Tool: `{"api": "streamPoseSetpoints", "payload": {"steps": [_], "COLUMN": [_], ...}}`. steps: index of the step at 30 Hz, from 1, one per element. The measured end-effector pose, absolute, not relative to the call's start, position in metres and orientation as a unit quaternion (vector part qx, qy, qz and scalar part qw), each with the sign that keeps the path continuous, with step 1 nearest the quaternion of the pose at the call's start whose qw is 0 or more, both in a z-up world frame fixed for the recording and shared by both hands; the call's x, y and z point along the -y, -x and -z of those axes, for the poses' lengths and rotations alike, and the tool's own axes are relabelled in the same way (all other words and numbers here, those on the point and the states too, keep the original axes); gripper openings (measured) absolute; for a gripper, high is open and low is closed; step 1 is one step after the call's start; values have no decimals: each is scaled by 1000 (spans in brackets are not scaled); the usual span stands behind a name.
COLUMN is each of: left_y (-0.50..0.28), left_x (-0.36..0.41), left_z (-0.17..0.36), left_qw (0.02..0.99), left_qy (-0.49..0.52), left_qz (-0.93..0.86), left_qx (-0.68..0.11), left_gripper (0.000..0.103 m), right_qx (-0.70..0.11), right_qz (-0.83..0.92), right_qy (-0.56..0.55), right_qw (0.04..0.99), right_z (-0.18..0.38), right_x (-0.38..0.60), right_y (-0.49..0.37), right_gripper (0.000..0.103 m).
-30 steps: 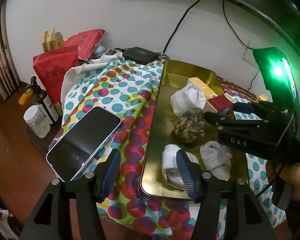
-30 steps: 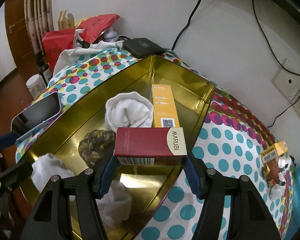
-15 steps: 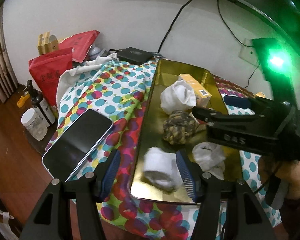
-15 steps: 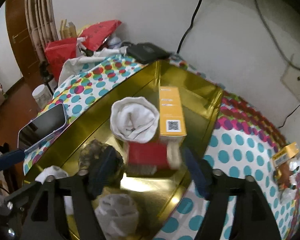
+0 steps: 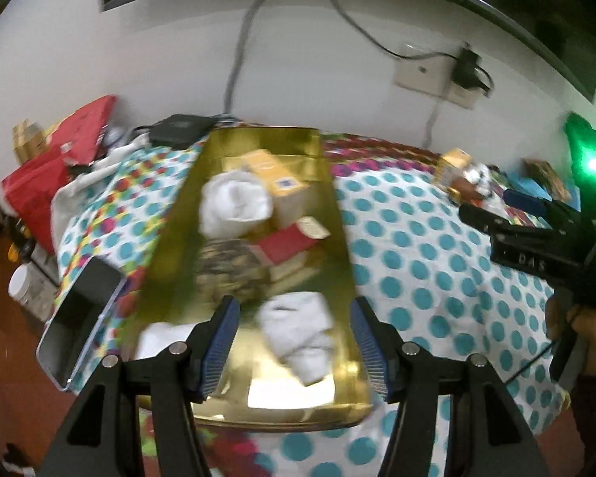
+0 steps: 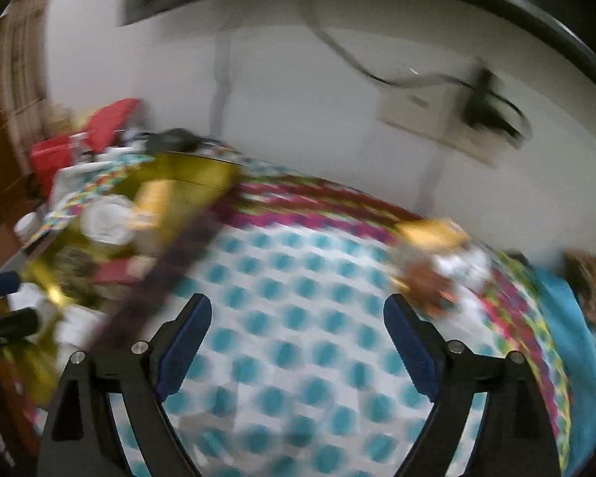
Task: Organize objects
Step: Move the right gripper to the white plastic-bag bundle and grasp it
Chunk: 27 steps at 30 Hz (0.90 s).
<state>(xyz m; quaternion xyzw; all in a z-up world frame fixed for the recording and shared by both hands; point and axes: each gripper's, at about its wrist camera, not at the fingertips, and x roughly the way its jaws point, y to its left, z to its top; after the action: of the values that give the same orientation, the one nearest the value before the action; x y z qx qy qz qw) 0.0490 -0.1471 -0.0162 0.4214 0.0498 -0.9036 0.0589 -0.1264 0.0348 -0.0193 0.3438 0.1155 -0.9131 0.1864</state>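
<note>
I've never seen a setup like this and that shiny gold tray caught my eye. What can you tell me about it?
The gold tray is a long, shallow rectangle with rounded corners and a low raised rim; it looks like polished metal and mirrors the light. It lies flat on the polka-dot cloth, running away towards the wall. Inside are three rolled white cloths, a braided rope ball, a red box and an orange box. A phone lies beside its left edge. The open left gripper hangs over its near end.
</note>
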Motion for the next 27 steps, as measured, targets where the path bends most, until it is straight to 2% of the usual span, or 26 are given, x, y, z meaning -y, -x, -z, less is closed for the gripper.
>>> {"api": "streamPoseSetpoints", "payload": {"steps": [5, 12, 21, 23, 25, 27], "left_y": [-33, -3, 41, 50, 58, 69], "left_x": [111, 68, 30, 23, 19, 14], "left_z": [23, 27, 35, 37, 39, 44], "left_qw": [26, -12, -35, -36, -40, -39], "left_qy": [-433, -437, -442, -442, -444, -450], "left_qz": [901, 900, 896, 896, 895, 892], "left_qx": [-25, 5, 30, 31, 29, 27], "left_gripper": [59, 59, 59, 59, 59, 59], "right_qx": [-82, -19, -37, -40, -46, -53], "right_qz": [917, 913, 910, 908, 903, 896], "right_qy": [-370, -396, -400, -405, -413, -424], "right_qw": [123, 98, 101, 105, 109, 117], "right_z": [35, 52, 68, 71, 75, 79], "right_x": [-99, -148, -149, -148, -147, -145], "right_y": [152, 187, 213, 219, 224, 229], "right_gripper": [87, 87, 85, 80, 63, 52]}}
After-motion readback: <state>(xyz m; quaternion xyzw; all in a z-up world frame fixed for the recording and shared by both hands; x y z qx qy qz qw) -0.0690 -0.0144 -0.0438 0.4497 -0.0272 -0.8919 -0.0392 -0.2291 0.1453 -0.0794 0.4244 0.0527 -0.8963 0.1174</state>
